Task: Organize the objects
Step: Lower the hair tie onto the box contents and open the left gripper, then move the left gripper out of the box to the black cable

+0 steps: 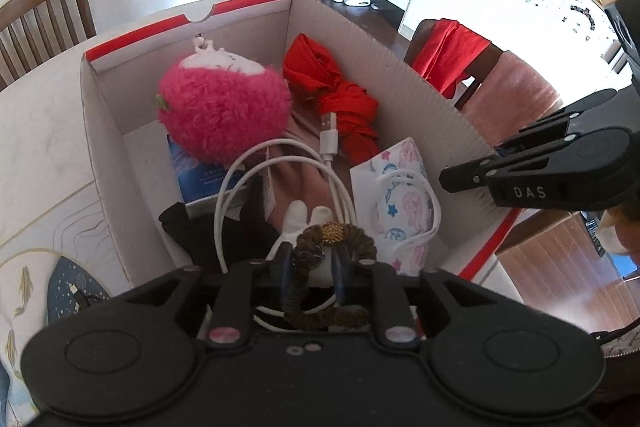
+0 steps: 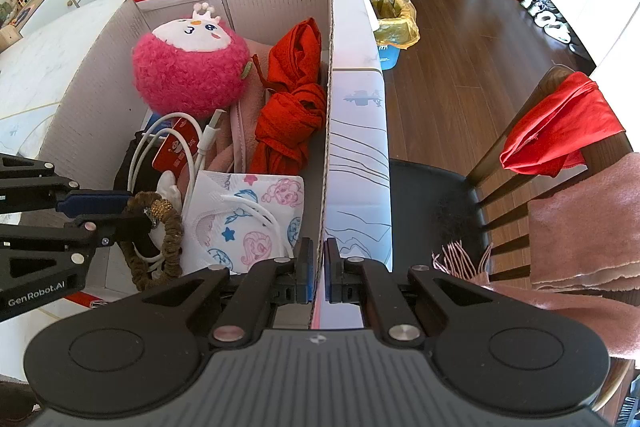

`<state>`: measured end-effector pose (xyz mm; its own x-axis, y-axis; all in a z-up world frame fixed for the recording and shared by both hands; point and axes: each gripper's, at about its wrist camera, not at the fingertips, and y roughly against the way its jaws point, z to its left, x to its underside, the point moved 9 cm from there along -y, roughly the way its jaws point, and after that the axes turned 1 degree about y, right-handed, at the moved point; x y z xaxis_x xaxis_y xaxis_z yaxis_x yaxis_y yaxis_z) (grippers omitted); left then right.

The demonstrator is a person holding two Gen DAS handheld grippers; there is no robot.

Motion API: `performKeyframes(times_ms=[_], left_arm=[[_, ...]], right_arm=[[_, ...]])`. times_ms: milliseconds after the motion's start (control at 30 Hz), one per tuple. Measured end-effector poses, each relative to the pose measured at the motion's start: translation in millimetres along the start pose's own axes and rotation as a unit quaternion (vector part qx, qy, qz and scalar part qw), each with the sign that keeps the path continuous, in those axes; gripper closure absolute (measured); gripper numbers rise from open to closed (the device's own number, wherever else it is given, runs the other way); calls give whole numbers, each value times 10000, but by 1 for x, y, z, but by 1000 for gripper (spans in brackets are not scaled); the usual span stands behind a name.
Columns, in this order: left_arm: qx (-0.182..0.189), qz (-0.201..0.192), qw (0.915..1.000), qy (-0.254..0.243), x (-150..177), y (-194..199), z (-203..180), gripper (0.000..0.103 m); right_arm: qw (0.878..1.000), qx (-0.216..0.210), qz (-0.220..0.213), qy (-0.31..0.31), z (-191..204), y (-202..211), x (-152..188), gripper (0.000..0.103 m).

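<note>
— Where is the hair tie now, and which hand is nearer to it?

— The brown scrunchie [image 1: 340,251] with the gold bead hangs at my left gripper [image 1: 312,267], low inside the cardboard box [image 2: 326,67], at the near end. It is just above the white cable [image 1: 280,163] and just beside the printed face mask [image 2: 248,223]. My left hand is the near one. The fingers stand a little apart with the loop between and around them, so I judge the pads are not really pressing it now.

— And the right hand?

— My right gripper [image 2: 319,271] is closed on the near side wall of the box, one finger inside and one outside. It holds the box steady, I think.

— Which way does the loop lie?

— The ring hangs down from the left fingertips, its long side along the fingers, pointing to the box floor. So the coming move, in my judgement, is only to draw the left gripper up and back, so the loop slips off and stays between the cable and the mask. The pink plush toy [image 2: 188,67] and red cloth [image 2: 292,99] are at the far end, well apart.
</note>
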<state>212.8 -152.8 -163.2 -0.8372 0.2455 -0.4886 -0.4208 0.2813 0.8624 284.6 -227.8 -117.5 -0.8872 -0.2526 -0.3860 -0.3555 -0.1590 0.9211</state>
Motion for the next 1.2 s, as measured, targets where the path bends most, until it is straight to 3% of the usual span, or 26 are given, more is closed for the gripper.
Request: performKeyframes(times_ms=[133,367,700,900,1067,1200], left_arm=[[52,-56,10000,12,1,5,-2,61],[132,-186,9996,140,2,19,-3,51],[245,-580,9974,347,-2,56,2,50],[135,-926,9938,604,-3,82,19,37],[-132,-1129,9906,768,1,98,40,23],[-343,-1216,9875,940,7,107,59,17]], right_arm=[[10000,0,0,4,0,0,0,98],[10000,-1,-2,3,0,0,0,98],[10000,24,-4,31,0,0,1,98],[10000,38,-3,44,0,0,1,98],[10000,43,-2,50,0,0,1,98],[10000,59,9,62,-1,0,1,98]])
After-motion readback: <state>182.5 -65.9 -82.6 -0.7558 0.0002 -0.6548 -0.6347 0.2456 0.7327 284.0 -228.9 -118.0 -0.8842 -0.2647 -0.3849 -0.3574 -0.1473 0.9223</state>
